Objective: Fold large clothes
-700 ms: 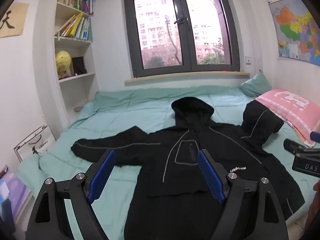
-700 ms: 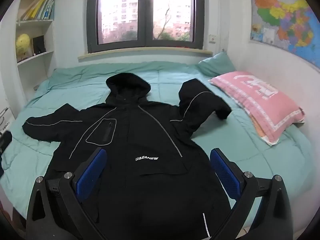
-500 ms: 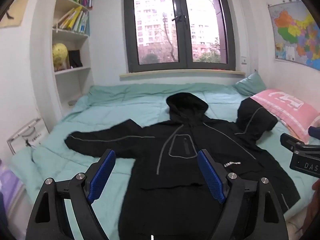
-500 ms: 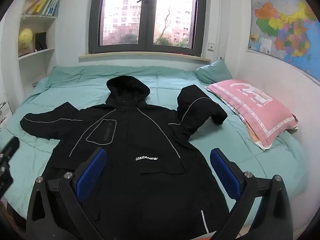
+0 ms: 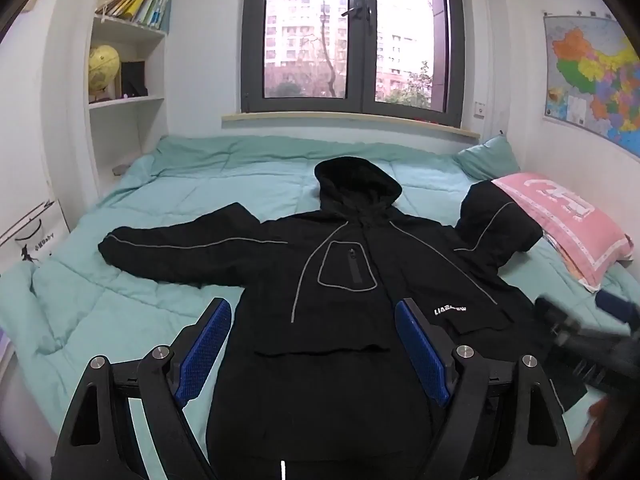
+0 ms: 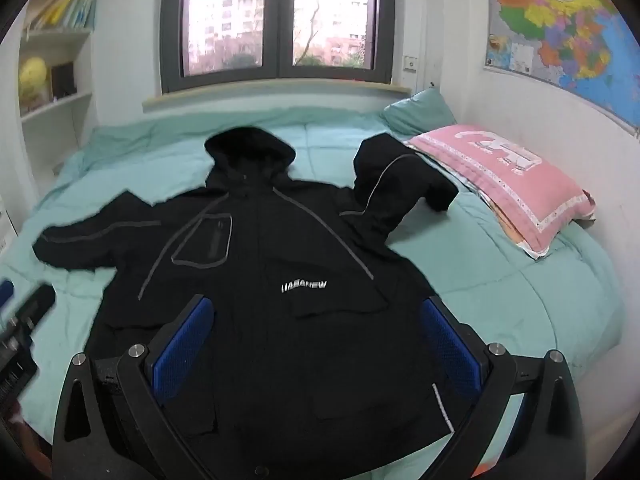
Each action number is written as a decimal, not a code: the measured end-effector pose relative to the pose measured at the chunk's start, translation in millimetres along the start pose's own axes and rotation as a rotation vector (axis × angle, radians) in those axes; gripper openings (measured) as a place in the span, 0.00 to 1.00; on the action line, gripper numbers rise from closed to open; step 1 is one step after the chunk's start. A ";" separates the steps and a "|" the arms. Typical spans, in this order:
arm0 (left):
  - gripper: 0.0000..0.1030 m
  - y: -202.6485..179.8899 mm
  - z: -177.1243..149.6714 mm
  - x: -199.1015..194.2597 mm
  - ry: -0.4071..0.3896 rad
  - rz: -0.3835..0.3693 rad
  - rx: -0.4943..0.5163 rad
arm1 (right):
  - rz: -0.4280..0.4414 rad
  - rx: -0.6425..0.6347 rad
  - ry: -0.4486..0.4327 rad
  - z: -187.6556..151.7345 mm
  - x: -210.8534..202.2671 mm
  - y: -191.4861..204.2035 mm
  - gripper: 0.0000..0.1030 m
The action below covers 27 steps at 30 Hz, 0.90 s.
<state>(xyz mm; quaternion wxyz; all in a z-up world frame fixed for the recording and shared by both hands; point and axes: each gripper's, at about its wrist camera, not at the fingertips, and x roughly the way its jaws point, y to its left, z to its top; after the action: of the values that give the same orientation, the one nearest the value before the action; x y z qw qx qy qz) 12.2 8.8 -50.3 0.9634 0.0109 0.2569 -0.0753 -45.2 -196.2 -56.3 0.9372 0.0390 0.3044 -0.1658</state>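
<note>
A large black hooded jacket (image 5: 344,288) (image 6: 280,280) with grey piping lies face up on the teal quilt, hood toward the window. Its left sleeve (image 5: 176,248) stretches out flat; its right sleeve (image 6: 396,188) is bunched up against the pink pillow. My left gripper (image 5: 316,344) hovers open above the jacket's lower front, nothing between its blue pads. My right gripper (image 6: 316,340) is open too, above the hem area near the white logo. The right gripper also shows blurred at the right edge of the left wrist view (image 5: 588,340).
The teal quilt (image 5: 120,312) covers the whole bed. A pink pillow (image 6: 504,176) and a teal pillow (image 6: 420,114) lie at the right by the wall. Bookshelves with a yellow globe (image 5: 104,66) stand at the left. A window is behind the bed.
Both grippers have moved forward and tilted down toward the jacket, which now looks larger and closer. Both stay open. The jacket has not moved.
</note>
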 end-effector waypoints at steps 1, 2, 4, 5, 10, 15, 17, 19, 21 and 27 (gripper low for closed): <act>0.83 -1.5 0.5 2.7 0.002 0.012 0.001 | -0.005 -0.028 0.002 -5.7 4.4 6.4 1.00; 0.83 -2.8 1.2 6.1 0.002 0.028 -0.006 | -0.009 -0.050 0.001 -11.1 8.4 9.9 1.00; 0.83 -1.8 2.0 12.1 0.003 0.042 -0.028 | -0.009 -0.110 0.002 -22.2 19.2 20.1 1.00; 0.83 -3.0 3.0 18.0 0.011 0.051 -0.047 | -0.011 -0.130 0.006 -26.9 24.6 22.5 1.00; 0.83 5.1 5.3 23.7 -0.021 0.095 -0.128 | -0.026 -0.142 0.016 -29.4 40.0 13.4 1.00; 0.83 14.7 3.8 40.7 0.005 0.137 -0.117 | 0.002 -0.120 0.012 -26.8 50.3 8.7 1.00; 0.83 22.4 1.6 50.2 0.039 0.132 -0.133 | 0.018 -0.118 0.041 -26.1 60.2 12.4 1.00; 0.83 28.4 1.1 57.1 0.058 0.126 -0.142 | 0.027 -0.121 0.058 -23.6 68.6 19.6 1.00; 0.83 32.6 1.2 62.5 0.072 0.140 -0.138 | 0.031 -0.133 0.061 -19.3 74.9 29.2 1.00; 0.83 35.2 4.8 71.3 0.078 0.147 -0.116 | 0.074 -0.145 0.050 -4.5 80.9 48.1 1.00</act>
<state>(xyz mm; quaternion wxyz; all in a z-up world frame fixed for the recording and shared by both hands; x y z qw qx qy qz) 80.9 33.4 -82.2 0.9546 -0.0230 0.2969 0.0112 29.9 -173.4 -108.4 0.9351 -0.0137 0.3374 -0.1078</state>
